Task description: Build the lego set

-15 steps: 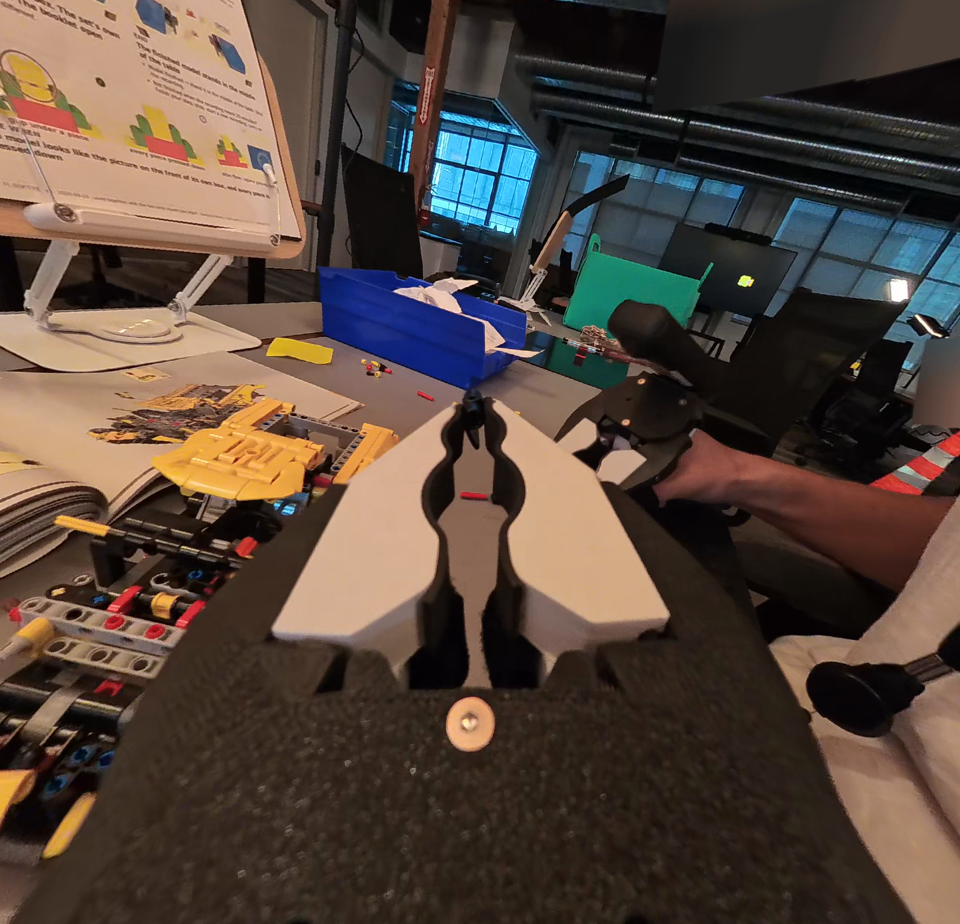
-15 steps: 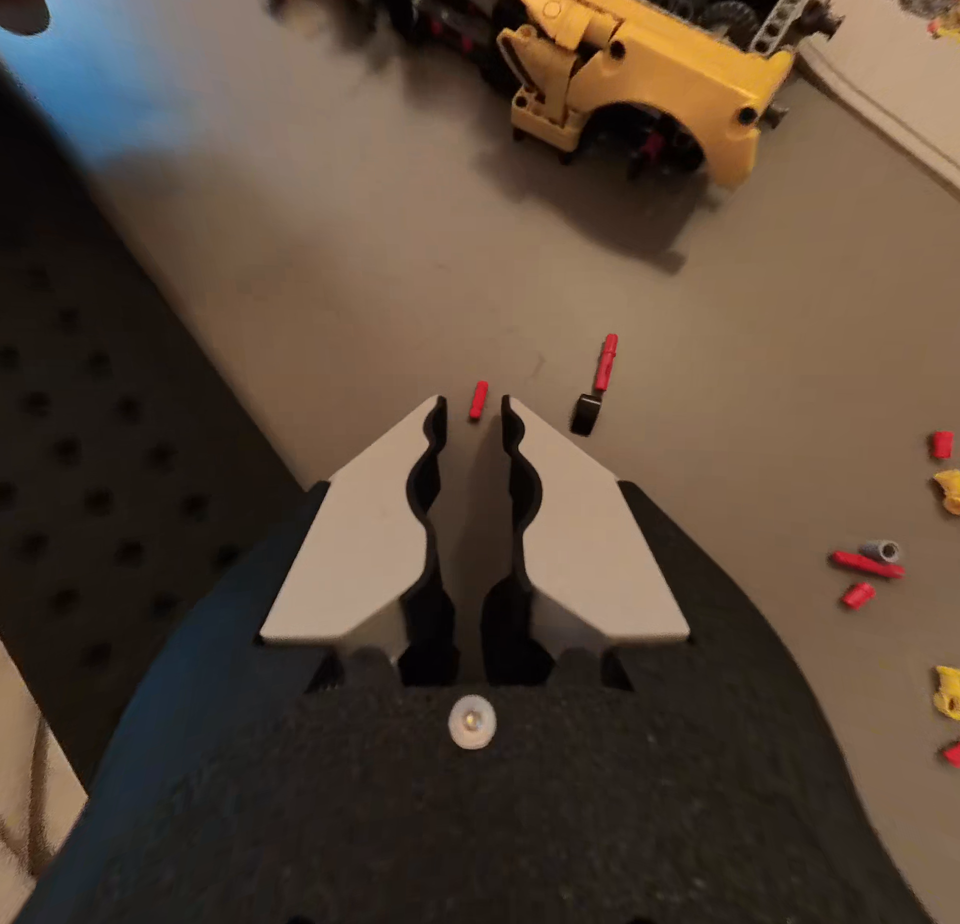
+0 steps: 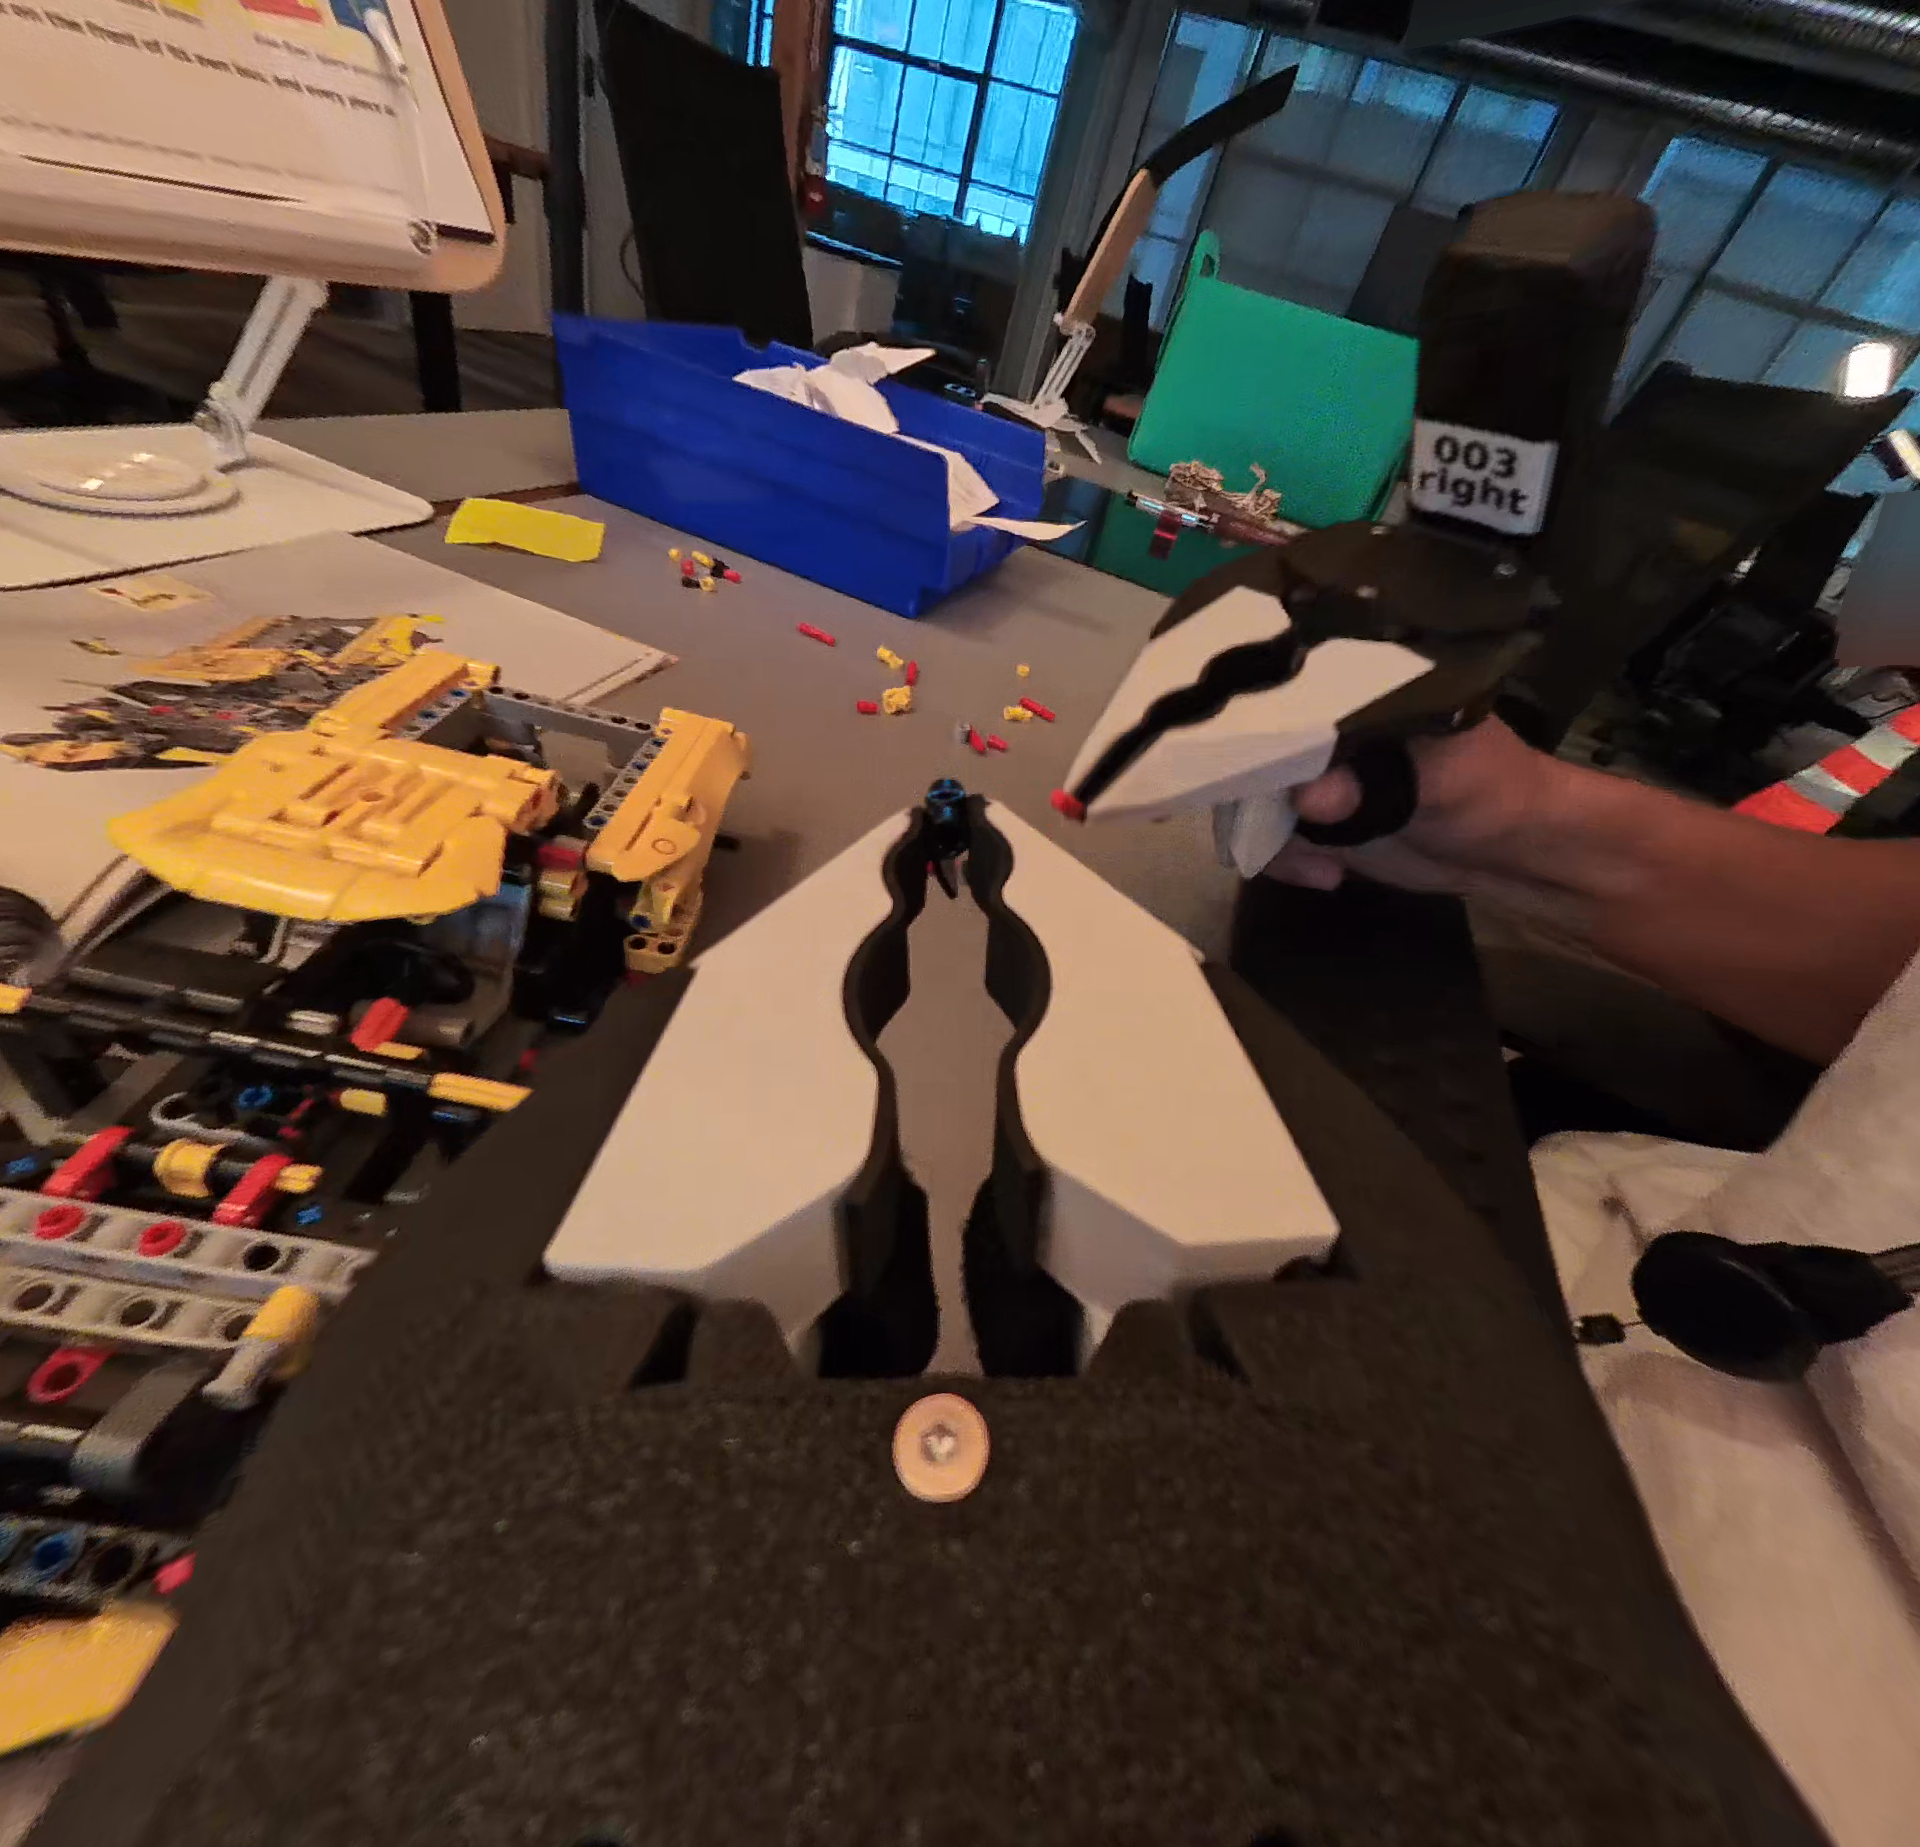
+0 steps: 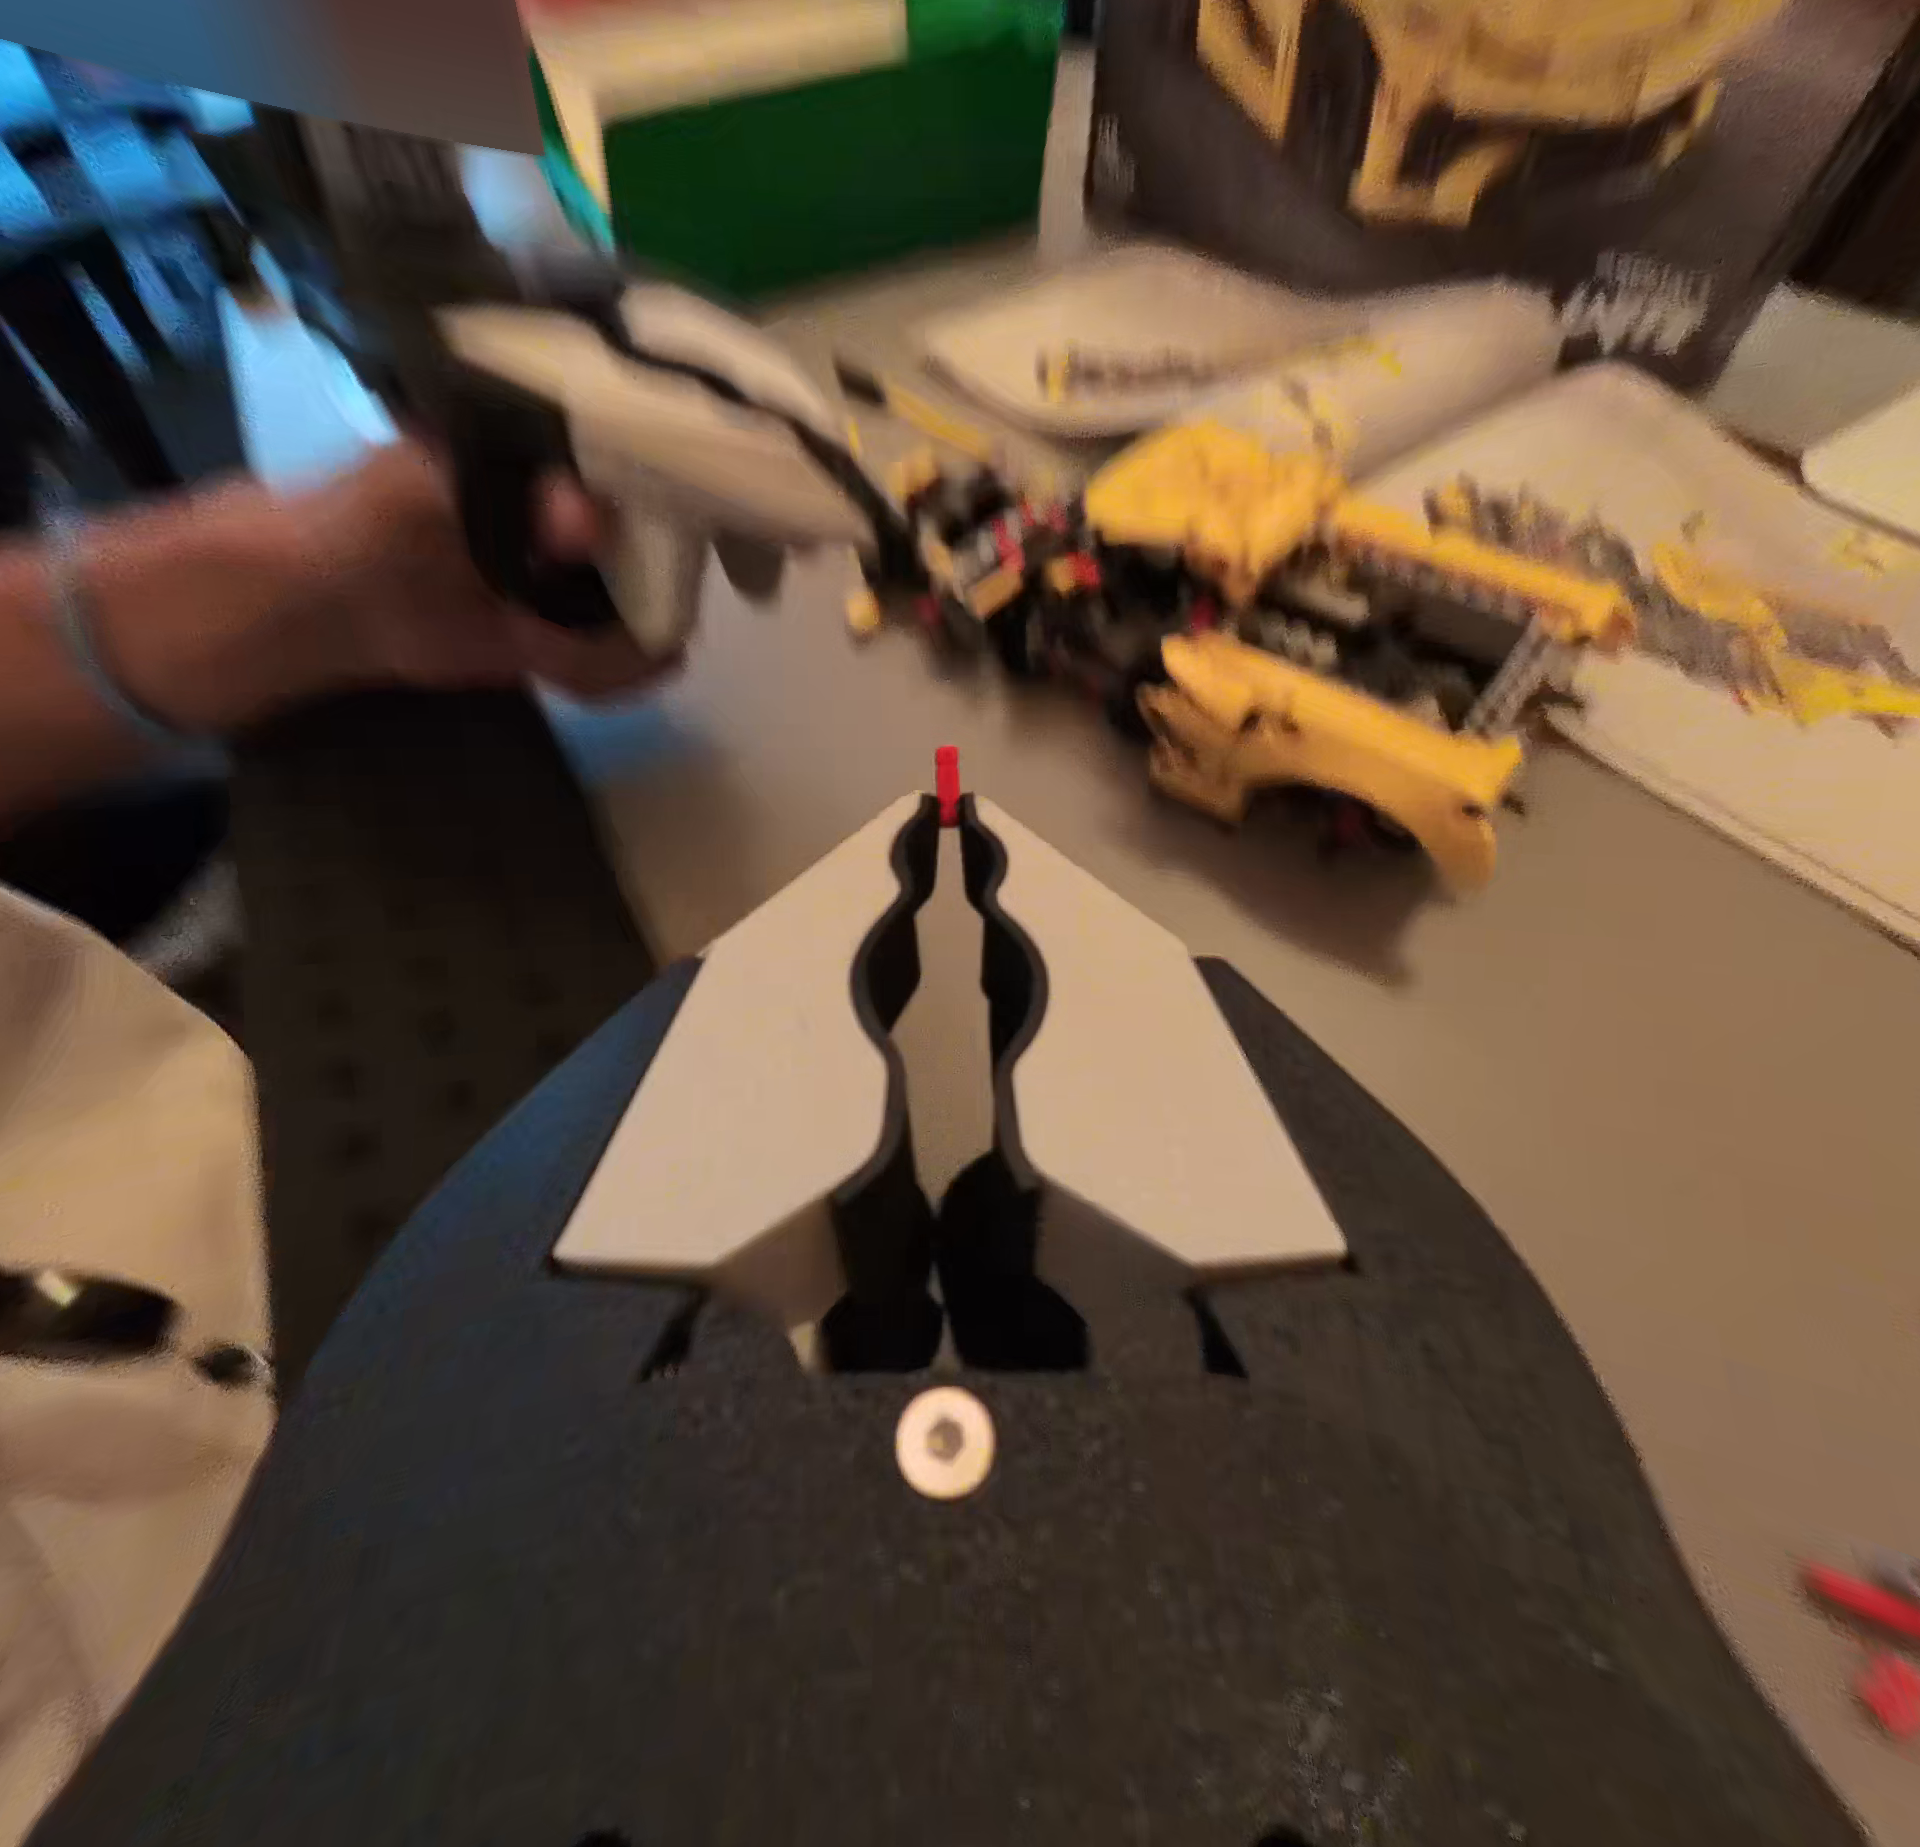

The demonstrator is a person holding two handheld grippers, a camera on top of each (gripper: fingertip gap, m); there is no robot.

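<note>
Okay, big stuff first: the grey table [image 3: 831, 654] carries the half-built yellow lego model [image 3: 416, 841] on your left side, resting partly on the open instruction booklet [image 3: 312, 602], with a blue bin [image 3: 790, 467] behind and loose red and yellow pieces [image 3: 935, 696] scattered between bin and grippers. The right wrist view is motion-blurred, so trust the left one for detail.

Your right gripper [image 4: 945, 810] is off the table, jaws pressed together on a small red pin [image 4: 947, 781] that sticks out past the tips; the same pin shows at that gripper's nose in the left wrist view. Your left gripper [image 3: 943, 831] is pinching a small black-and-blue connector [image 3: 943, 810] at its very tips.

The step looks like mating pin to connector, or seating either into the model; I can't tell which. Keep both squeezes firm, since both grips are at the tip ends and the pieces could pivot or pop out. Slow the right hand. Line the pin's axis up with the hole before pushing, push straight, and don't open until it seats.
</note>
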